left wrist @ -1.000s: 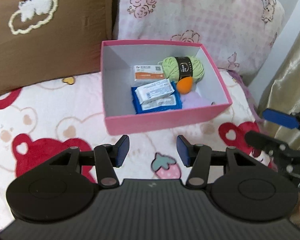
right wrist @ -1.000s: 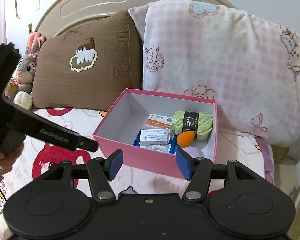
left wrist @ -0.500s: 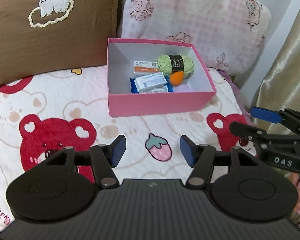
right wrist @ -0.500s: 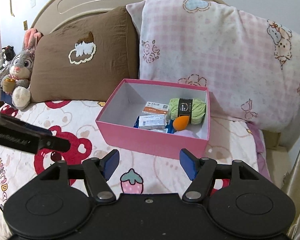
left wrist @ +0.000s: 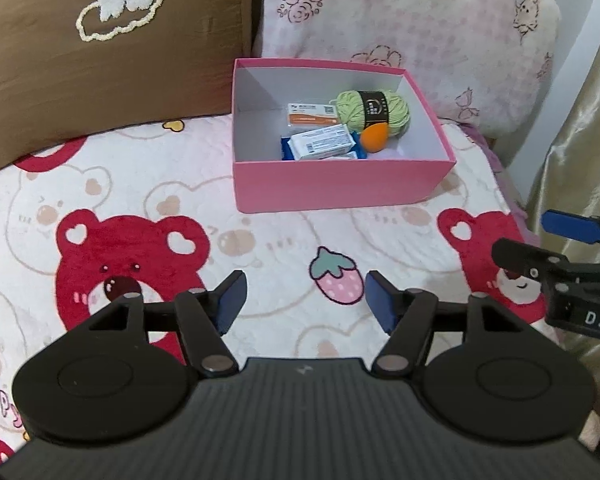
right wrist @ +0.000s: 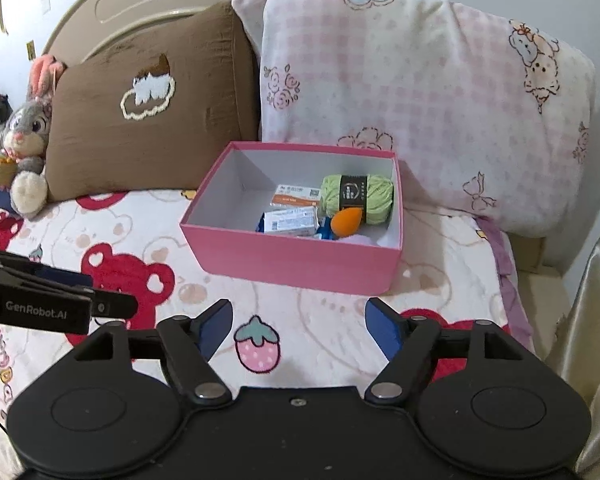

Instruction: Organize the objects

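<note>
A pink box (left wrist: 340, 186) (right wrist: 292, 258) stands on the bed near the pillows. Inside lie a green yarn ball (left wrist: 374, 114) (right wrist: 358, 198), an orange egg-shaped sponge (left wrist: 374, 140) (right wrist: 346, 222), a white and orange packet (left wrist: 312, 114) (right wrist: 296, 196) and a white packet on blue ones (left wrist: 322, 146) (right wrist: 290, 220). My left gripper (left wrist: 304, 306) hovers over the blanket well short of the box, jaws opening, nothing between them. My right gripper (right wrist: 298, 326) hangs likewise, jaws opening and empty. Each gripper shows at the edge of the other's view.
A bear and strawberry print blanket (left wrist: 140, 216) covers the bed. A brown pillow (right wrist: 148, 108) and a pink checked pillow (right wrist: 420, 100) lean behind the box. A plush rabbit (right wrist: 24, 148) sits at far left. A gold curtain (left wrist: 580, 140) hangs on the right.
Both grippers have drawn back from the pink box, which now looks smaller and farther. Both pairs of jaws have spread wider. The box's contents lie as before.
</note>
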Motion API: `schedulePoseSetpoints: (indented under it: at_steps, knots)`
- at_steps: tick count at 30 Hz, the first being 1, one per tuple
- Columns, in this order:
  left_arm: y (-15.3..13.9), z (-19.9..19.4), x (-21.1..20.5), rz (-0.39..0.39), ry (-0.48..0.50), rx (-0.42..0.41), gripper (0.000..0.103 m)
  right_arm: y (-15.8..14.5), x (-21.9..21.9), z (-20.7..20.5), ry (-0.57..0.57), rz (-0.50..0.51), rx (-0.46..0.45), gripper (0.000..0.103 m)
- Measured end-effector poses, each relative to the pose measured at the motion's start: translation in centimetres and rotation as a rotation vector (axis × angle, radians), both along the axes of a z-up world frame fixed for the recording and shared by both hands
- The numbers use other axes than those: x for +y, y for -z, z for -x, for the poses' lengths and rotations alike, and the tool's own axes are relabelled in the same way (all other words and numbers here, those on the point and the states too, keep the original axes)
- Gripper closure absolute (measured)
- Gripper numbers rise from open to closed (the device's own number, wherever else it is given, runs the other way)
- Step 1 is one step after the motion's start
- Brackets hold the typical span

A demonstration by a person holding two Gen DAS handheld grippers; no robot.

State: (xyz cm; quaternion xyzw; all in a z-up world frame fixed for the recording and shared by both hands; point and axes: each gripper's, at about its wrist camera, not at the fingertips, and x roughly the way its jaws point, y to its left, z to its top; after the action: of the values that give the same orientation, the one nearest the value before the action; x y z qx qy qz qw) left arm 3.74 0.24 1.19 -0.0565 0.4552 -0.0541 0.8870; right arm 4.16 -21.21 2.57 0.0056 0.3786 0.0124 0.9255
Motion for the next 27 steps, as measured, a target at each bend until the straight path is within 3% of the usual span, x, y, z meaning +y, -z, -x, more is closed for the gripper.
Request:
schedulePoseSetpoints:
  at_steps: [6, 15, 24, 27]
  knots:
    - [0.1, 0.4, -0.3, -0.017, 0.006, 0.006, 0.029, 0.0, 0.0, 0.6, 0.001, -0.005, 0.012, 0.015]
    - [0.0, 1.0, -1.1, -0.043, 0.018, 0.003, 0.006, -0.1, -0.3, 1.5, 0.039, 0.006, 0.022, 0.008]
    - [0.2, 1.3, -1.4, -0.037, 0.022, 0.017, 0.0, 0.5, -0.8, 1.8, 0.082, 0.001, 0.053, 0.007]
    - [0.3, 1.4, -1.6, -0.068, 0.017, 0.018, 0.0, 0.7, -0.9, 1.8, 0.089, 0.009, 0.056, 0.007]
